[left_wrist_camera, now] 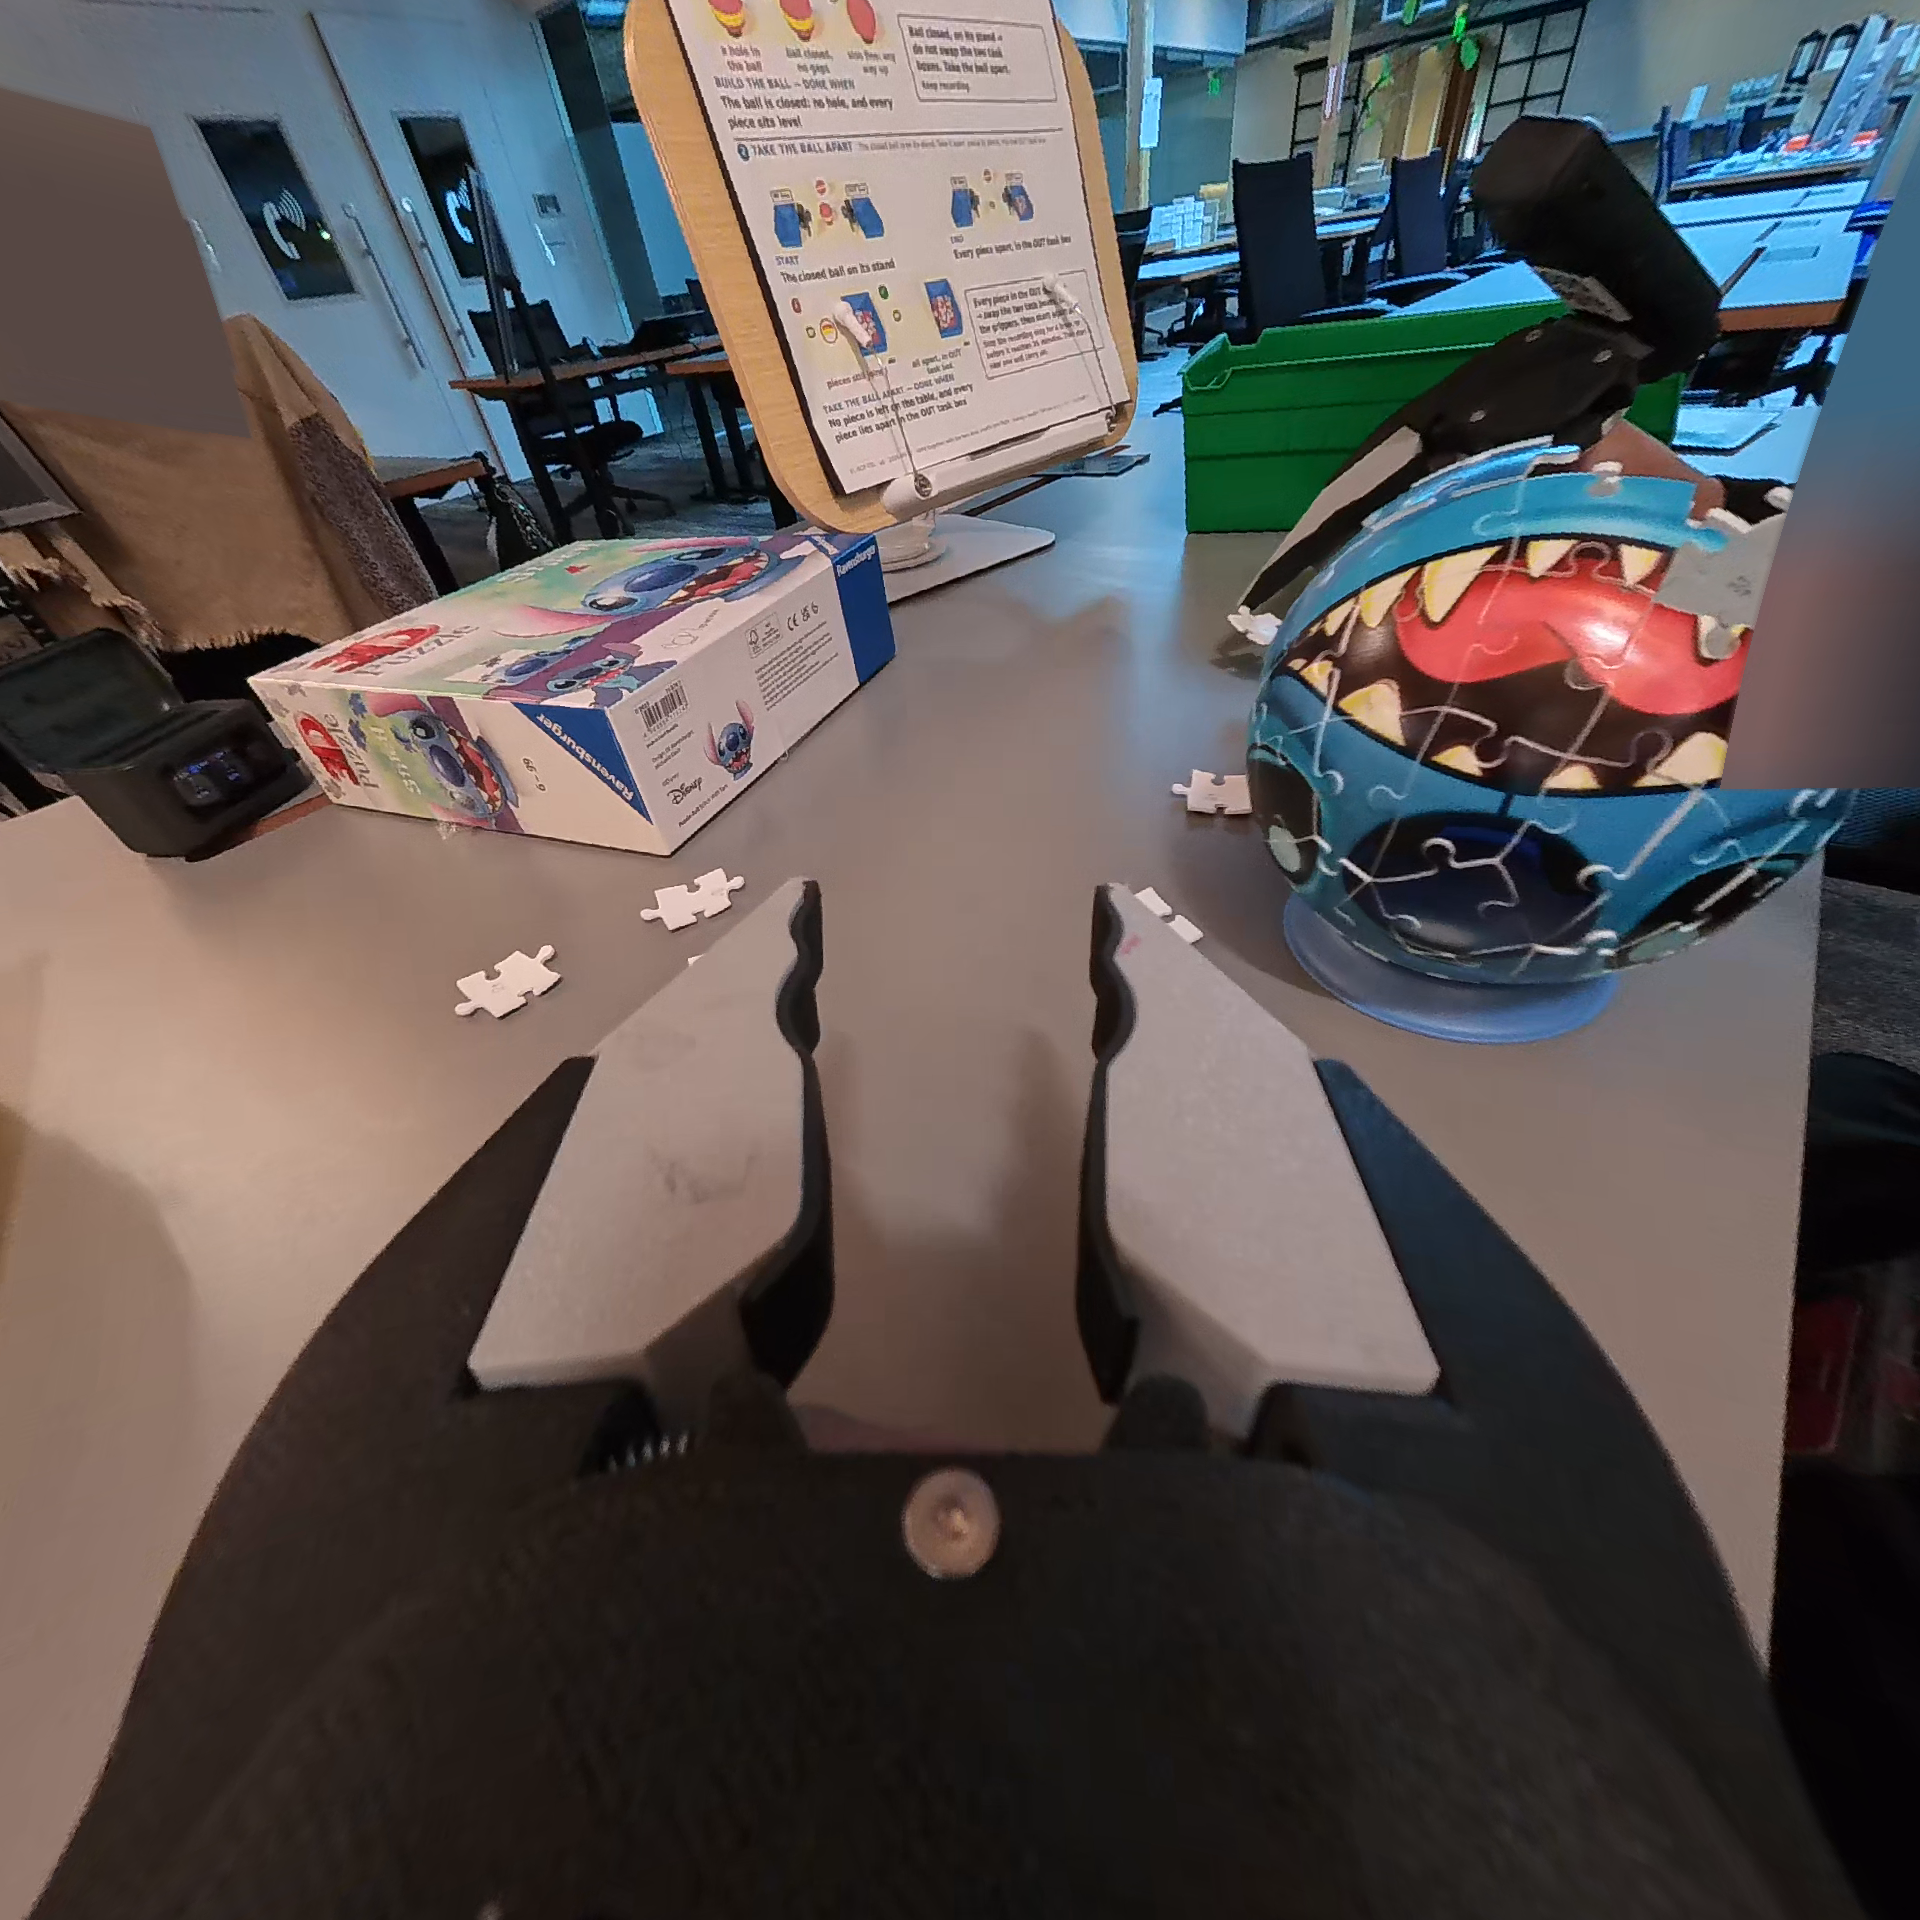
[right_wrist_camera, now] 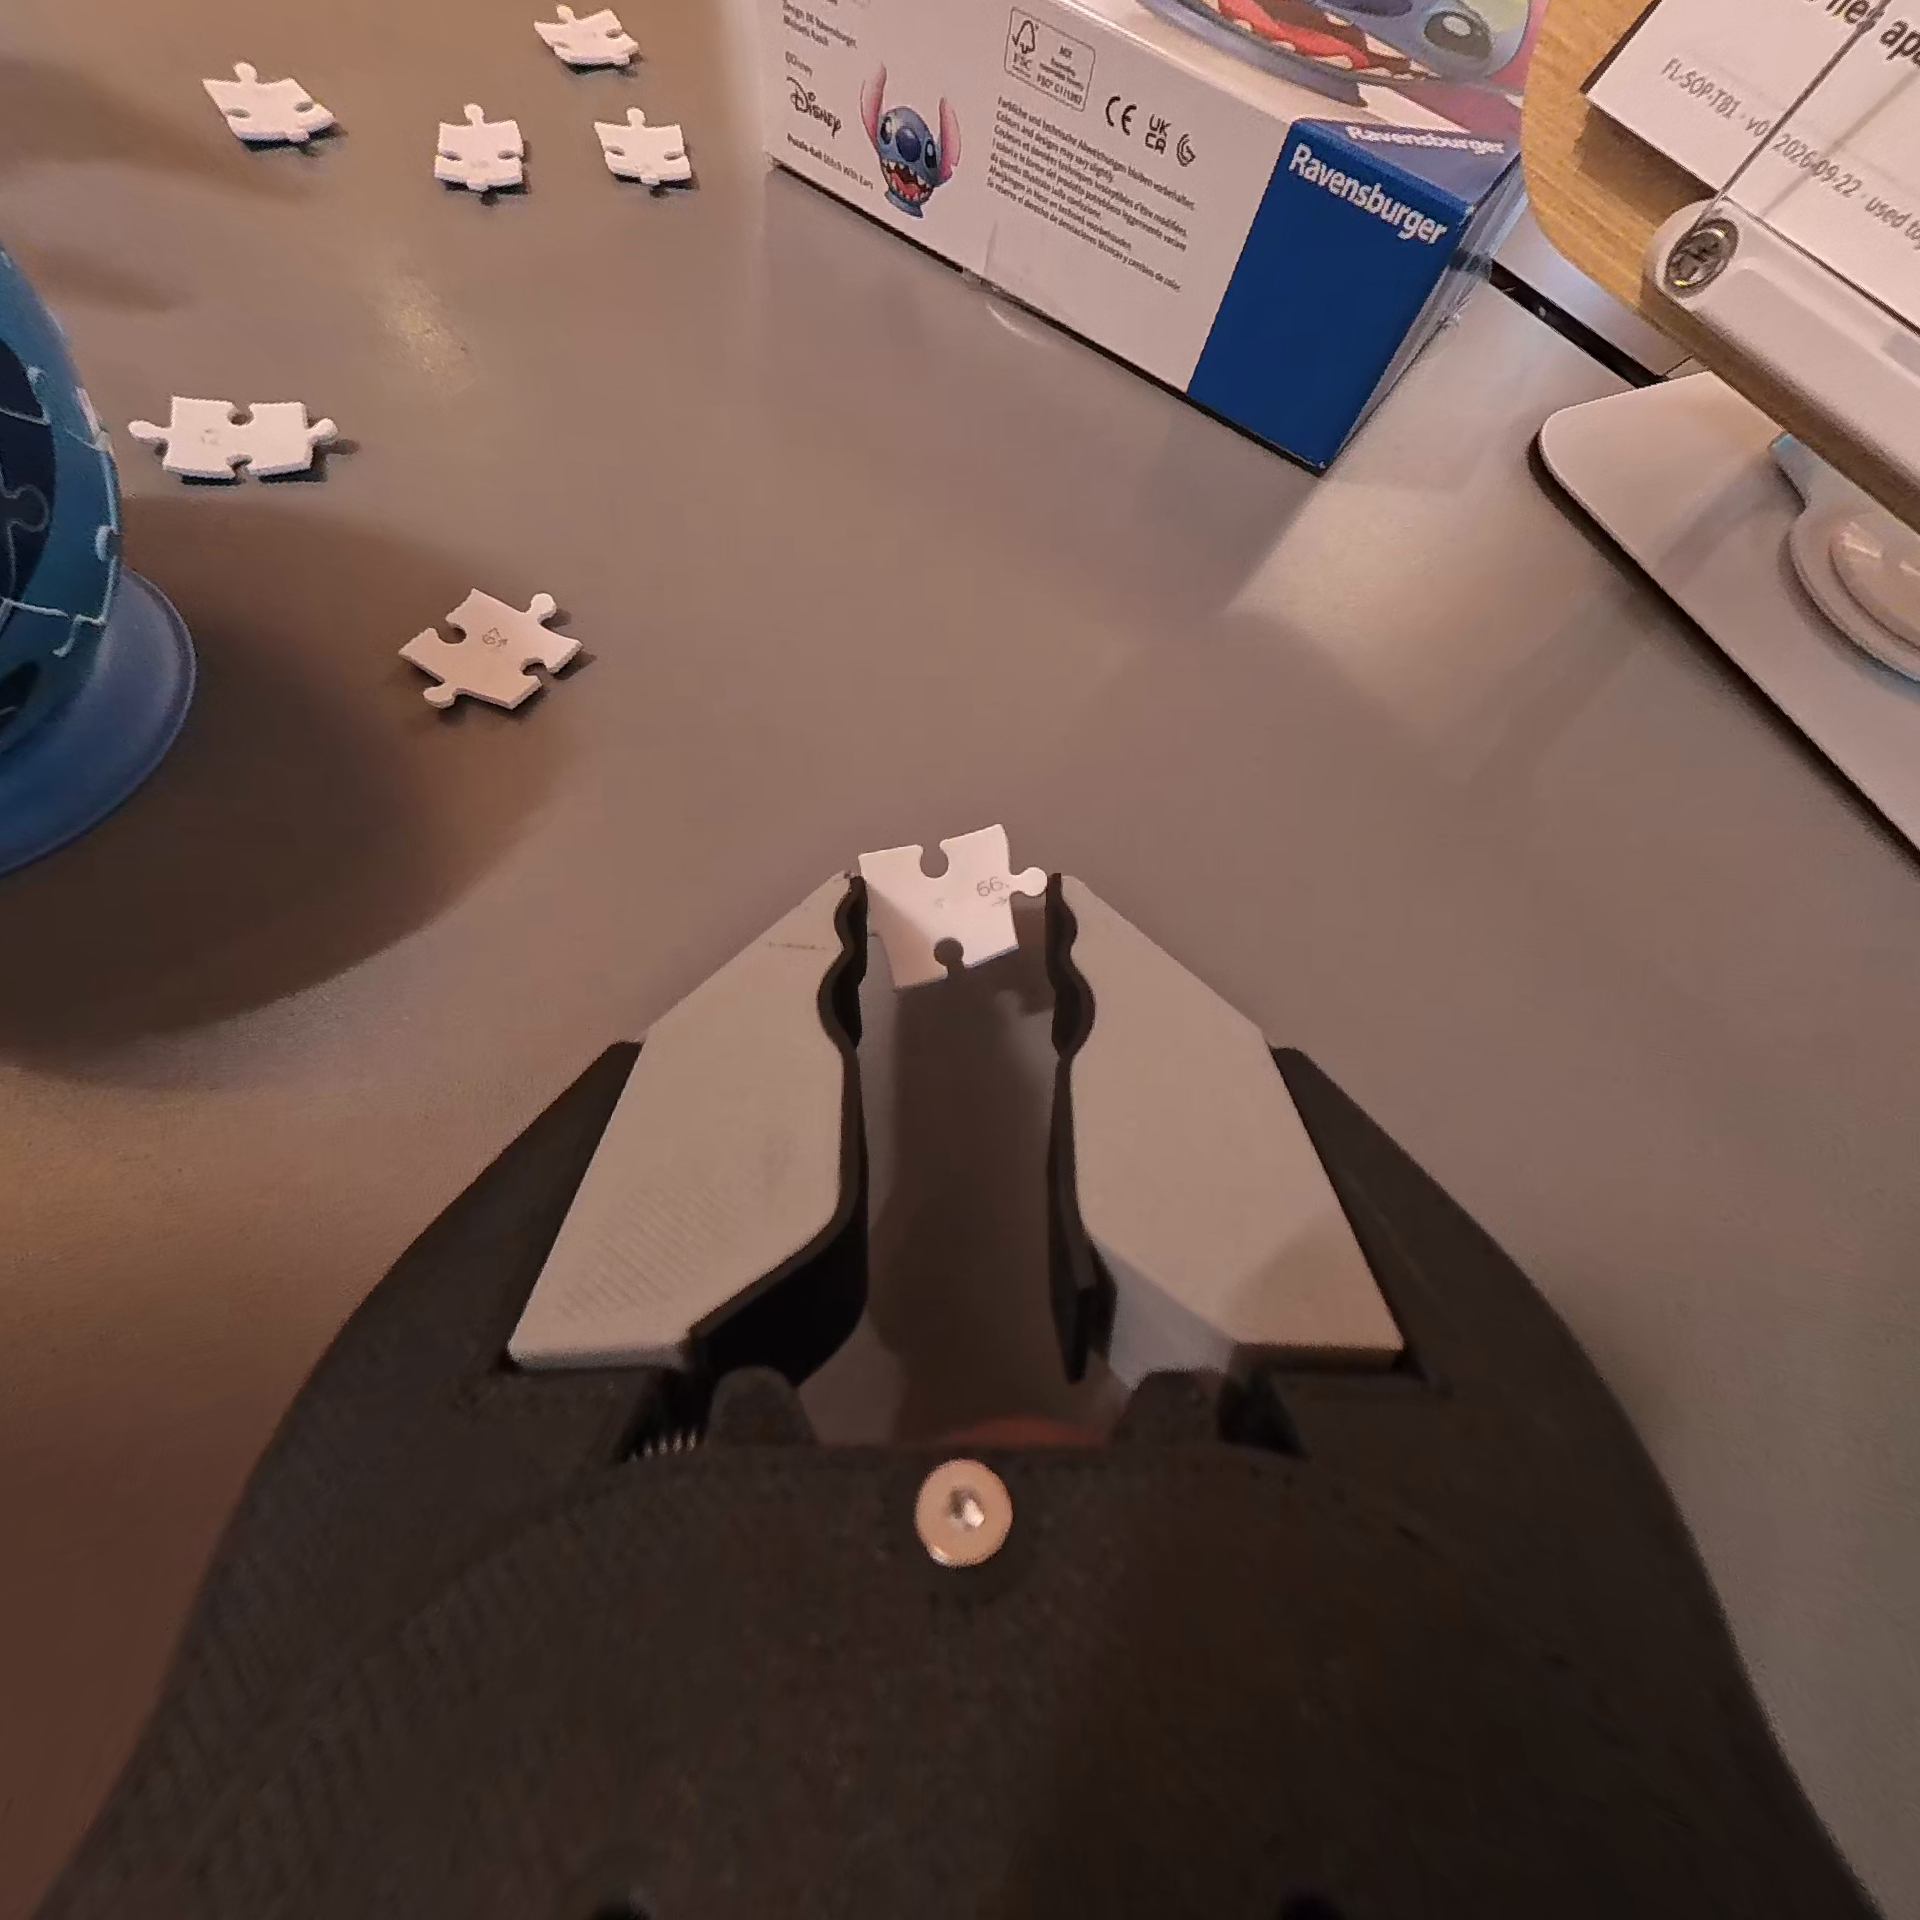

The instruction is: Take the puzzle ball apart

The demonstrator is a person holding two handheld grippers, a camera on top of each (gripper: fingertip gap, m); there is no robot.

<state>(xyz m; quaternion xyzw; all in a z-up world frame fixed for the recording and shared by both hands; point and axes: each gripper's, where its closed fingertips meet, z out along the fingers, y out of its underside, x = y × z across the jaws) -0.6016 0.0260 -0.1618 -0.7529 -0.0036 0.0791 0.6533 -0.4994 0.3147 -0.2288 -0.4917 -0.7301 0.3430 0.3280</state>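
Left gripper (left_wrist_camera: 954,904) is hovering low over the grey table (left_wrist_camera: 935,727), jaws standing wide apart, nothing between them. Just past its right fingertip a white piece (left_wrist_camera: 1169,914) is peeking out on the tabletop. Two more loose pieces (left_wrist_camera: 506,980) are lying white side up ahead-left of the left fingertip.

The puzzle ball (left_wrist_camera: 1507,748) is sitting on its blue ring stand (left_wrist_camera: 1455,997), ahead and to the right of the left gripper, well clear of the fingers. Its top is showing an open gap with jagged piece edges.

Right gripper (right_wrist_camera: 954,883) is pointing down at the table, jaws parted. A single white piece (right_wrist_camera: 951,904) is sitting between the fingertips; its left edge is lying against the left finger, and a gap is showing on the right side, so I cannot tell whether it is gripped or lying loose on the table beneath.

From the right wrist view, the ball (right_wrist_camera: 52,499) is standing off to the far left, apart from the gripper. Scattered white pieces (right_wrist_camera: 488,660) are lying between ball and puzzle box (right_wrist_camera: 1195,208).

Farther back, the box is lying flat, with an instruction sheet on a wooden stand (left_wrist_camera: 883,260) behind it and a green bin (left_wrist_camera: 1351,416) beyond the ball.
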